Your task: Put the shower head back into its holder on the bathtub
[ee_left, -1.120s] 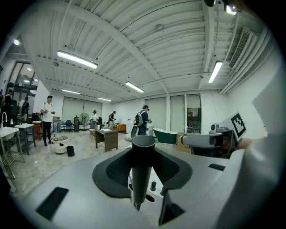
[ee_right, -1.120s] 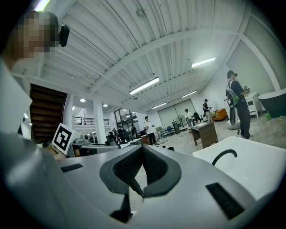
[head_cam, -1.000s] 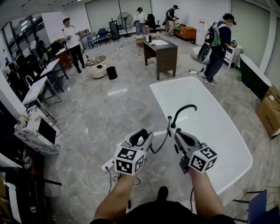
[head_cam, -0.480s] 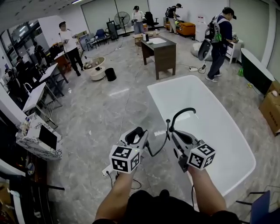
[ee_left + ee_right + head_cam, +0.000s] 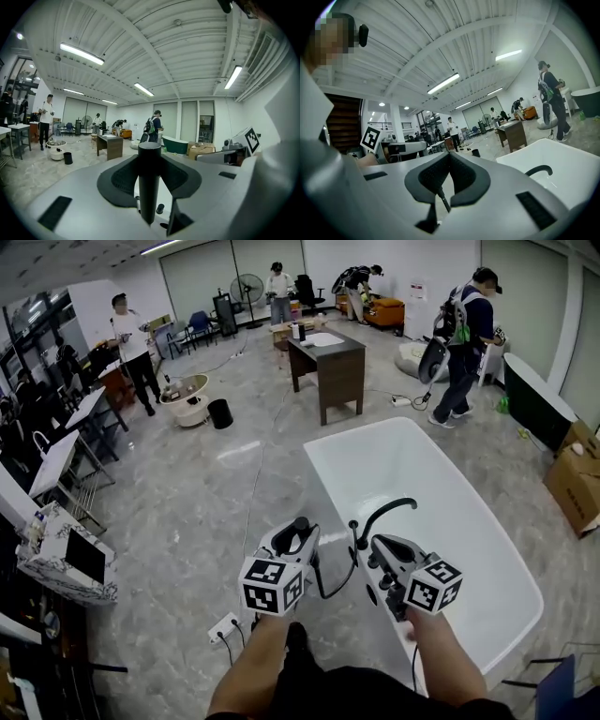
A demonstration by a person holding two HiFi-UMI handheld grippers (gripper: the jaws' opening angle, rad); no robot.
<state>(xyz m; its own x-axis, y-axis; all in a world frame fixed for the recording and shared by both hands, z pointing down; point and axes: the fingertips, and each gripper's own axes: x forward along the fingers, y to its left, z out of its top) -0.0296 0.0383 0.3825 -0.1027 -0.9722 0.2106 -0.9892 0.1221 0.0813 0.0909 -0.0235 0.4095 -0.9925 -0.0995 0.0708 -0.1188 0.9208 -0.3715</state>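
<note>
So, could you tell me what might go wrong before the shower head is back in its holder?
The hose hangs in a slack loop between the left hand-held gripper and the right hand-held gripper; it could snag on the black tap or the bathtub rim.
The left one clamps the round shower head handle, which might twist or slip.
A power strip lies on the floor by the feet: a trip risk.

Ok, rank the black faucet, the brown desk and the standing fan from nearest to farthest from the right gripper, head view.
1. Black faucet, just ahead, over the tub.
2. Brown desk, mid-room beyond the tub.
3. Standing fan, by the far wall.
</note>
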